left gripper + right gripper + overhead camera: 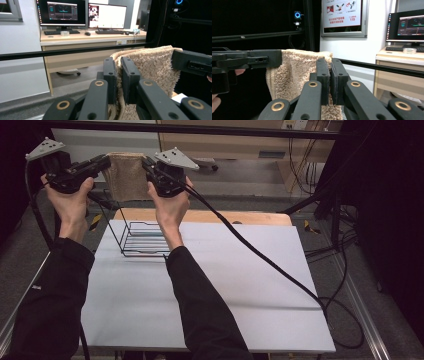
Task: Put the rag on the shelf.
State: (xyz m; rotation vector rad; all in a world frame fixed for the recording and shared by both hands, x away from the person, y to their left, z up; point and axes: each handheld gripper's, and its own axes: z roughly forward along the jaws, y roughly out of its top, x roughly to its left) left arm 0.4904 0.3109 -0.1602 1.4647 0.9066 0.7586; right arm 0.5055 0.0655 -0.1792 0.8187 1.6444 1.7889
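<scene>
A beige terry towel [125,176] hangs folded in the air above the far left of the table, stretched between both grippers. My left gripper [104,163] is shut on the towel's left top corner; its jaws pinch the pile [119,75] in the left gripper view. My right gripper [148,166] is shut on the right top corner, and the right gripper view has the towel [294,75] hanging to the left of its jaws. A black wire rack [142,240] stands on the table right below the towel.
The white table top [210,285] has a wooden board [250,217] along its far edge. Black cables [280,270] trail across the table's right side and onto the floor. A black bar [62,52] runs in front of a desk with monitors [62,11].
</scene>
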